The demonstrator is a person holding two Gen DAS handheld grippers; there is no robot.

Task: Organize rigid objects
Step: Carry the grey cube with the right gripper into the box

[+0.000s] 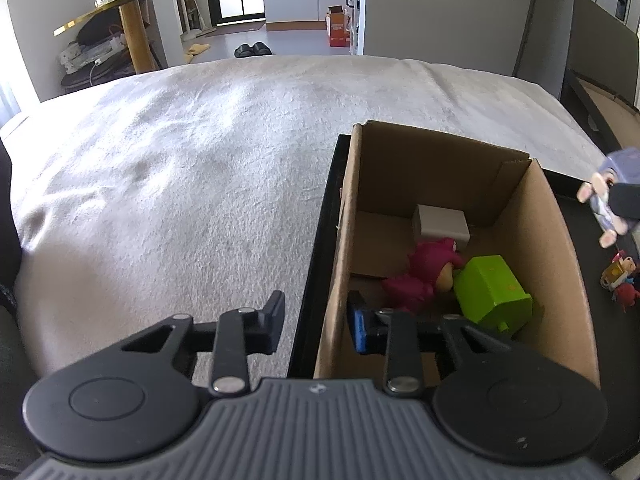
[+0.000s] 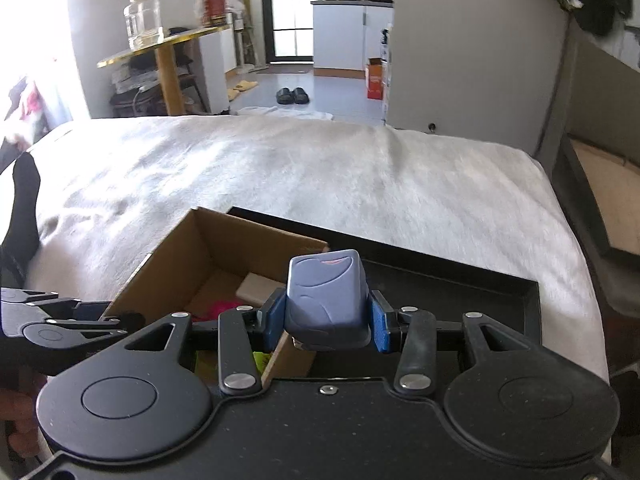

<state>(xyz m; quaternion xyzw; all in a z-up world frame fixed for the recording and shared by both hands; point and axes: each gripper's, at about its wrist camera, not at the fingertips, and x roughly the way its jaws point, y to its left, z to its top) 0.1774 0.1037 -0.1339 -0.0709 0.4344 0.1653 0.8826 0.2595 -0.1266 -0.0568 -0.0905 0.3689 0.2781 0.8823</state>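
Now: right gripper (image 2: 327,322) clamped figurine (image 2: 326,300) upright, head up | above cardboard box (image 2: 192,256) right wall | left gripper (image 1: 318,320) fingers apart, straddling box's left wall

An open cardboard box (image 1: 540,248) stands on a black tray (image 2: 460,280), holding a white block (image 1: 440,224), a pink plush figure (image 1: 420,276) and a green block (image 1: 492,292). A grey-blue figurine (image 2: 326,296) hangs above the tray.

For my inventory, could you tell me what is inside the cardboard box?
Inside the cardboard box: white block, pink plush figure, green block. The left gripper hides the near floor.
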